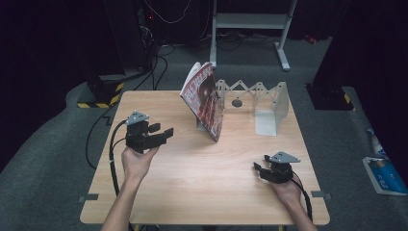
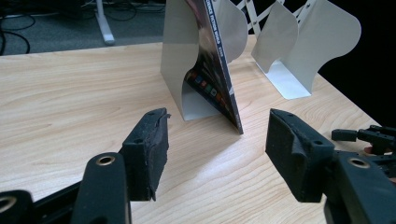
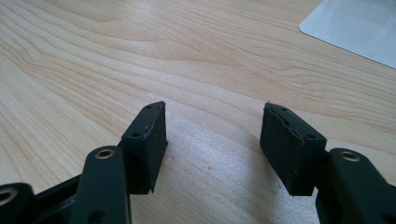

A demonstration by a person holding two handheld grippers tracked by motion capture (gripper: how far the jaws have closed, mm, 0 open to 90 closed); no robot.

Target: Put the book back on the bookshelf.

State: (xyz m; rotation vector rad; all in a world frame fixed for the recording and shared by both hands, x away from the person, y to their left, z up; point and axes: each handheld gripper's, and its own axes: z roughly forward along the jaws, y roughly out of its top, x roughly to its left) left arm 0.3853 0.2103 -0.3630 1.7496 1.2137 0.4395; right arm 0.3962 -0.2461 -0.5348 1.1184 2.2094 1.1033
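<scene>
1. Leaned tilted against the near white bookend [image 1: 201, 126] at mid-desk [image 1: 202, 178]: magazine [image 1: 206, 98].
2. Hovered just left of it, jaws apart and empty: left claw [image 1: 161, 131].
3. Rested near the desk's right edge, gaping, empty: right claw [image 1: 260, 168].
4. Best approached squarely at the magazine's free edge, pinching without toppling it.

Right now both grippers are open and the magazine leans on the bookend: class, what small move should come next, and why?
Probably ease the left gripper forward toward the magazine. Its jaws stand open with nothing between them, and in the left gripper view they already face the magazine's lower edge, with bare table between. The right gripper is open too, low near the table's right side, farther from it.
</scene>
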